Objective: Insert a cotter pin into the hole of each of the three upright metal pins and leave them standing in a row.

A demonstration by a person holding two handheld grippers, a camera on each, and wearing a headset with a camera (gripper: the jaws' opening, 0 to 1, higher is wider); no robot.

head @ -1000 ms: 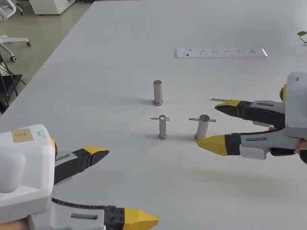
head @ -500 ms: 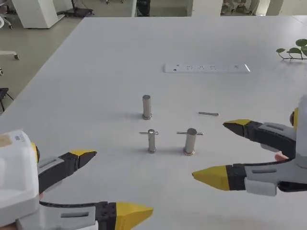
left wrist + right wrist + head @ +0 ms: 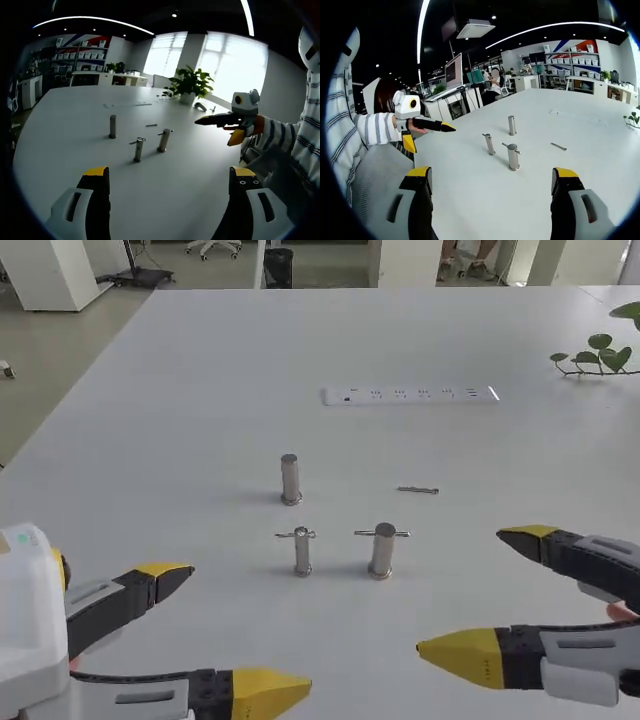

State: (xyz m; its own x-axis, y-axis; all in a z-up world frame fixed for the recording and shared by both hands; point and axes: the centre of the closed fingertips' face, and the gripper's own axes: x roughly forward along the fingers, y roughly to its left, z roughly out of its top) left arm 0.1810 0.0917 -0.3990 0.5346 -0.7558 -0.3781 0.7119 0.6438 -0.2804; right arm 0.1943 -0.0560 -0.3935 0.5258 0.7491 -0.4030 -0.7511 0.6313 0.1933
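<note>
Table notes. We took the power strip (image 3: 408, 395), lying at the far side of the white table (image 3: 180, 390), as our mark. Every task piece sat on the near side of the strip.

Closest to the strip stood the bare metal pin (image 3: 290, 479), upright, just past the strip's left end. The loose cotter pin (image 3: 418, 490) lay flat on the table below the strip's middle. It was about as far from the strip as that pin's foot and well apart from every upright.

Farther from the strip we logged two more uprights, side by side but not touching. These were the left fitted pin (image 3: 302, 551) and the right fitted pin (image 3: 381, 551), each with a cotter pin crosswise through its top.

The left gripper (image 3: 250, 626) was held low over the table, farthest from the strip on its left-end side. It pointed forward and inward toward the pins, jaws spread wide with nothing between them.

The right gripper (image 3: 460, 590) mirrored it on the strip's right-end side, angled leftward across the table. Its jaws were also spread wide and gripped nothing. Neither gripper touched a pin.

In the left gripper view we saw the right gripper carried level above the table edge. A striped sleeve (image 3: 280, 140) ran behind it, with the forearm roughly horizontal.
</note>
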